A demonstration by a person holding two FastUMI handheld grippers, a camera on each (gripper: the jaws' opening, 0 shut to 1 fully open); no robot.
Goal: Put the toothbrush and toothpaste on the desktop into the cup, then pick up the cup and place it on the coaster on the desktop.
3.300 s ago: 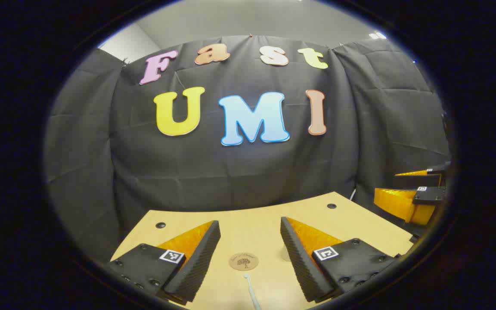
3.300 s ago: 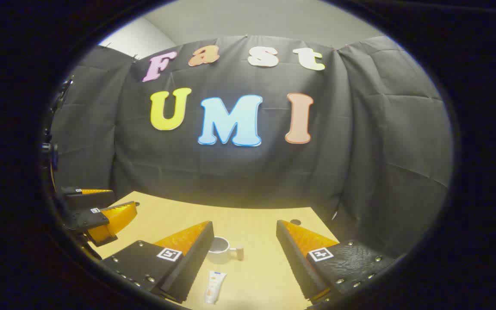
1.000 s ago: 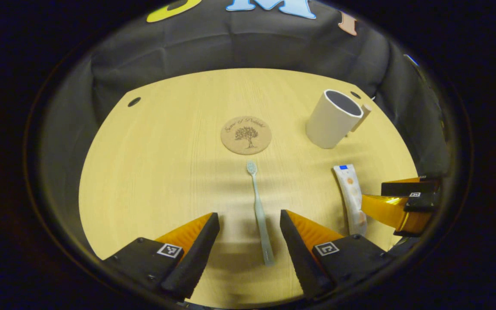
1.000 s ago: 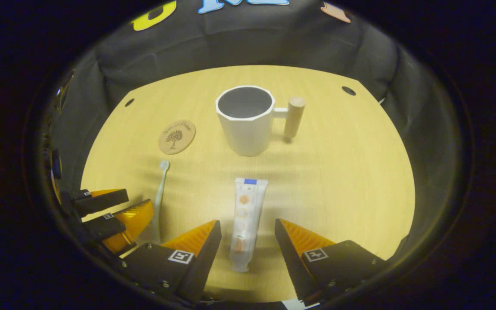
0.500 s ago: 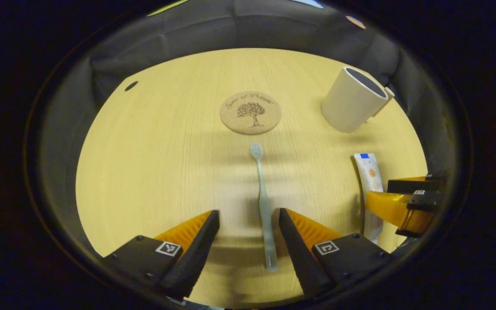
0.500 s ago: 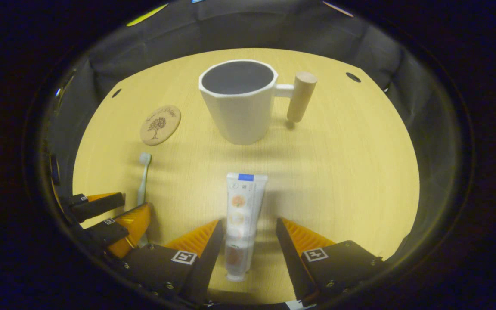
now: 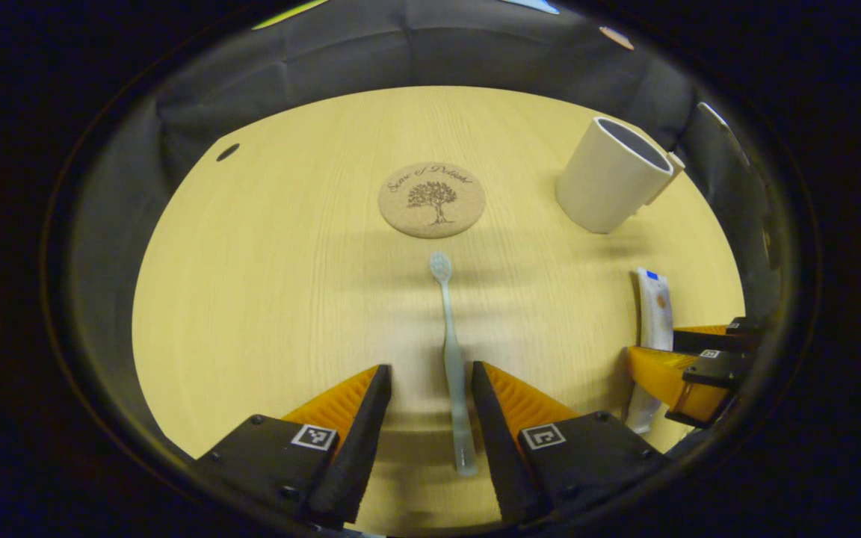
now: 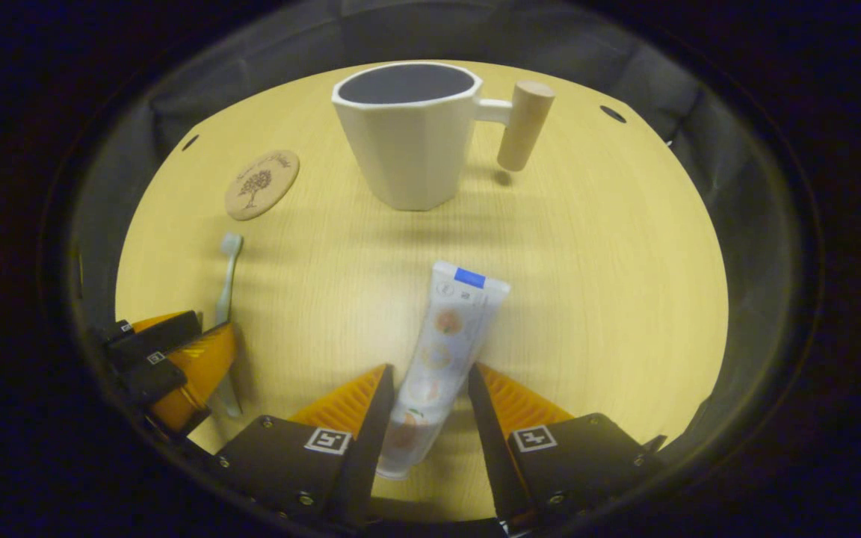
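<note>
A pale toothbrush [image 7: 449, 336] lies flat on the wooden desktop [image 7: 266, 284], its head toward the round cork coaster [image 7: 431, 199]. My left gripper [image 7: 430, 370] is open low over the handle, which lies nearer the right finger. The toothpaste [image 8: 449, 329] is tilted, its lower end pinched between the fingers of my right gripper [image 8: 428, 371]. A white cup [image 8: 408, 142] with a wooden handle stands upright beyond it, empty. In the right gripper view the left gripper [image 8: 215, 323] straddles the toothbrush [image 8: 227, 276], near the coaster [image 8: 261, 184]. The left gripper view has the cup [image 7: 610, 179], toothpaste [image 7: 655, 306] and right gripper [image 7: 655, 347] at right.
Black cloth walls close the desktop [image 8: 587, 299] in at the back and sides. Small round holes sit near the far corners [image 7: 227, 152] [image 8: 612, 113]. Bare wood lies left of the coaster and right of the cup.
Both grippers came down from facing the wall to the desktop. The left fingers have narrowed around the toothbrush handle. The right fingers have closed on the toothpaste, which has turned askew.
</note>
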